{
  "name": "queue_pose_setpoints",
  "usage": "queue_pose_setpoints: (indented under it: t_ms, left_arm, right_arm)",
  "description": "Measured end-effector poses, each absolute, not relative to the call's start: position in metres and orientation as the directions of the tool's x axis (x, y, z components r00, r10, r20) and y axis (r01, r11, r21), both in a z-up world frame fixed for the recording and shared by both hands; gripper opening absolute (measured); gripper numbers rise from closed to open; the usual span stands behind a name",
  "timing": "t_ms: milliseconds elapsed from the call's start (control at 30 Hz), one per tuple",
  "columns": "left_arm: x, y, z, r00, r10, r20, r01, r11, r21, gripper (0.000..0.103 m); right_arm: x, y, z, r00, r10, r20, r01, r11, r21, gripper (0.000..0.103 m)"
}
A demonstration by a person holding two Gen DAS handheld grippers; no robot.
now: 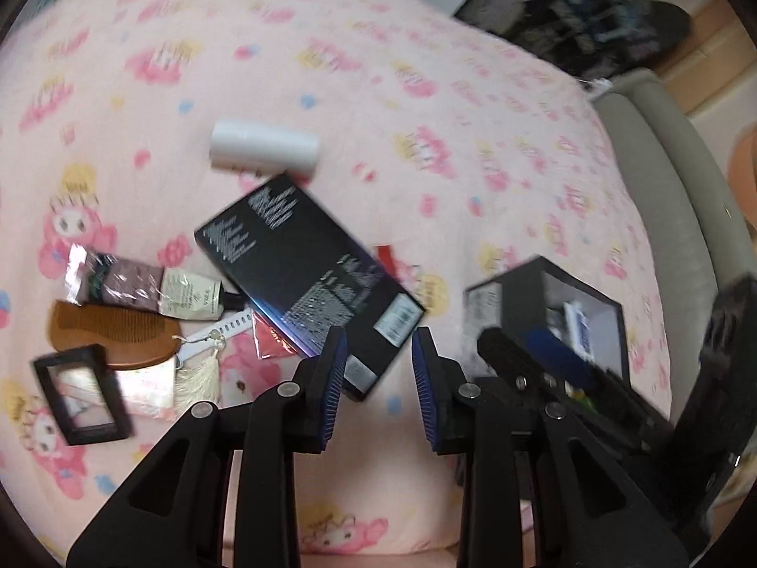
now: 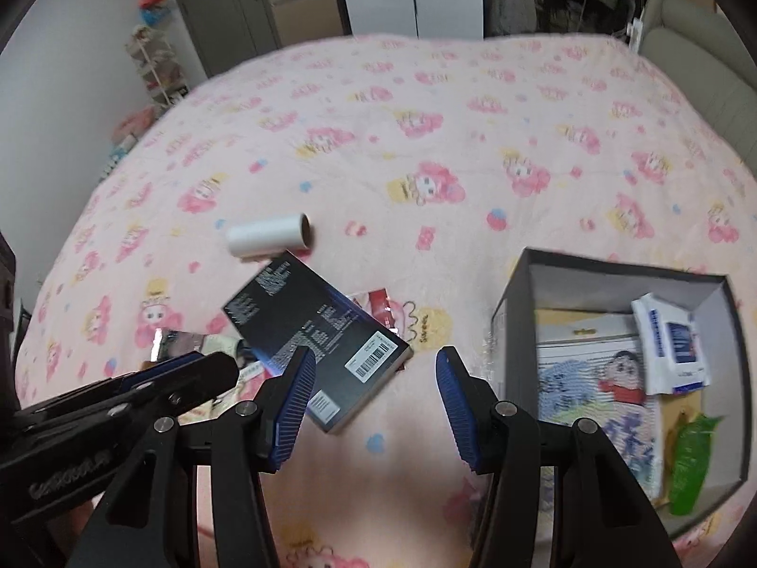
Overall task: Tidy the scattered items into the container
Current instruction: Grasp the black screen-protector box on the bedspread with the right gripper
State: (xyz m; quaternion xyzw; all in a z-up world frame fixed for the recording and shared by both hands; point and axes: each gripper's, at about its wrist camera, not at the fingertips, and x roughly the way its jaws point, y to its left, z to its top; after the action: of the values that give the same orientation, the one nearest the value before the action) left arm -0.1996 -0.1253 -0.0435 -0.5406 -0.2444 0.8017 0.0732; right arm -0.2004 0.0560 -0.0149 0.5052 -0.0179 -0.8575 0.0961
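Observation:
A black flat box [image 1: 303,274] lies on the pink bedspread, also in the right wrist view [image 2: 317,331]. A white roll [image 1: 264,146] lies beyond it [image 2: 269,233]. Left of it lie a wooden comb [image 1: 111,336], a sachet [image 1: 127,284], a tassel [image 1: 198,378] and a small black frame box [image 1: 80,393]. The open grey container [image 2: 515,284] at right holds papers and packets; it also shows in the left wrist view [image 1: 520,293]. My left gripper [image 1: 378,388] is open and empty, near the black box. My right gripper [image 2: 374,407] is open and empty between box and container.
A red packet [image 2: 378,305] peeks from under the black box. A grey padded headboard [image 2: 700,61] borders the bed at right. A shelf with toys [image 2: 151,61] stands by the far left wall.

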Motion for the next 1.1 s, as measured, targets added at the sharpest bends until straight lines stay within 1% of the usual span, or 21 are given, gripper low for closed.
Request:
queue_pose_setpoints:
  t_ms: [67, 200, 300, 500, 533, 600, 700, 767, 867, 1100]
  left_arm:
    - [-0.209, -0.128, -0.067, -0.38, 0.378, -0.844, 0.2, -0.858, -0.474, 0.028]
    - [-0.22, -0.128, -0.1, -0.335, 0.385, -0.86, 0.241, -0.847, -0.473, 0.028]
    - [-0.22, -0.135, -0.112, -0.329, 0.379, -0.865, 0.273, -0.838, -0.472, 0.029]
    - [-0.221, -0.158, -0.129, -0.337, 0.433, -0.836, 0.315, -0.785, -0.533, 0.03]
    - [-0.221, -0.159, -0.129, -0.341, 0.439, -0.832, 0.313, -0.781, -0.54, 0.03]
    - [-0.219, -0.161, -0.13, -0.348, 0.45, -0.822, 0.314, -0.771, -0.555, 0.031]
    - [-0.216, -0.165, -0.131, -0.361, 0.461, -0.811, 0.326, -0.752, -0.573, 0.03]
    - [-0.213, -0.167, -0.132, -0.367, 0.45, -0.814, 0.337, -0.751, -0.567, 0.023]
    - [-0.214, -0.168, -0.134, -0.372, 0.456, -0.809, 0.349, -0.739, -0.577, 0.023]
    - [-0.214, -0.165, -0.135, -0.375, 0.488, -0.788, 0.323, -0.728, -0.605, 0.023]
  right_arm:
    - [-0.207, 0.054, -0.035, -0.433, -0.175, -0.884, 0.136, -0.982, 0.128, 0.05]
    - [-0.209, 0.043, -0.072, -0.332, -0.215, -0.919, 0.174, -0.971, 0.164, 0.049]
    - [-0.207, 0.035, -0.088, -0.318, -0.189, -0.929, 0.182, -0.974, 0.136, 0.05]
    - [-0.207, 0.041, -0.114, -0.282, -0.173, -0.944, 0.094, -0.984, 0.153, 0.05]
    - [-0.206, 0.043, -0.117, -0.285, -0.175, -0.942, 0.081, -0.984, 0.158, 0.05]
    - [-0.204, 0.047, -0.118, -0.296, -0.179, -0.938, 0.061, -0.984, 0.168, 0.057]
    - [-0.204, 0.051, -0.118, -0.305, -0.18, -0.935, 0.034, -0.983, 0.178, 0.057]
    - [-0.202, 0.052, -0.117, -0.317, -0.171, -0.933, 0.022, -0.985, 0.173, 0.057]
    - [-0.199, 0.054, -0.119, -0.323, -0.167, -0.931, 0.01, -0.985, 0.173, 0.058]
    - [-0.188, 0.061, -0.113, -0.317, -0.172, -0.933, -0.01, -0.983, 0.185, 0.059]
